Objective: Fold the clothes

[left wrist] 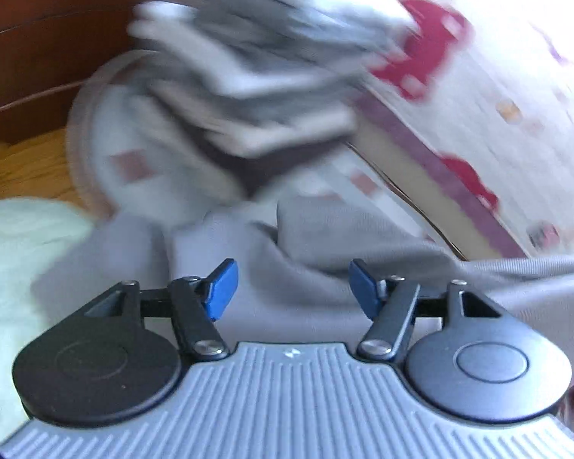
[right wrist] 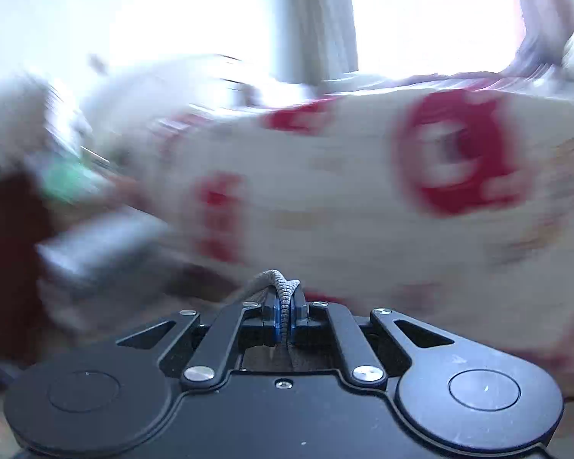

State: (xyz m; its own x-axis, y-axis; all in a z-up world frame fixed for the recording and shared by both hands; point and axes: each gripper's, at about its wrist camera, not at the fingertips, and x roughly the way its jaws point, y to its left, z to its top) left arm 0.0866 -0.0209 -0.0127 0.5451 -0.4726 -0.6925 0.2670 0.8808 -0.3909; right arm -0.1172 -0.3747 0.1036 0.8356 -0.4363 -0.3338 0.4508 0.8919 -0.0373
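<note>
In the left wrist view my left gripper [left wrist: 292,287] stands open, its blue pads [left wrist: 222,288] apart with only cloth lying beyond them. A grey garment [left wrist: 325,244] spreads below and past the fingers, running off to the right. In the right wrist view my right gripper [right wrist: 283,319] is shut on a bunched fold of grey knit fabric [right wrist: 281,287] that sticks up between the blue pads. Both views are smeared by motion.
A blurred stack of grey and white folded clothes [left wrist: 256,69] sits ahead of the left gripper. A white bed cover with red prints [left wrist: 478,88] [right wrist: 363,191] fills the right. Brown wooden furniture [left wrist: 38,38] and a wood floor [left wrist: 23,168] lie at left, a pale towel [left wrist: 11,267] nearby.
</note>
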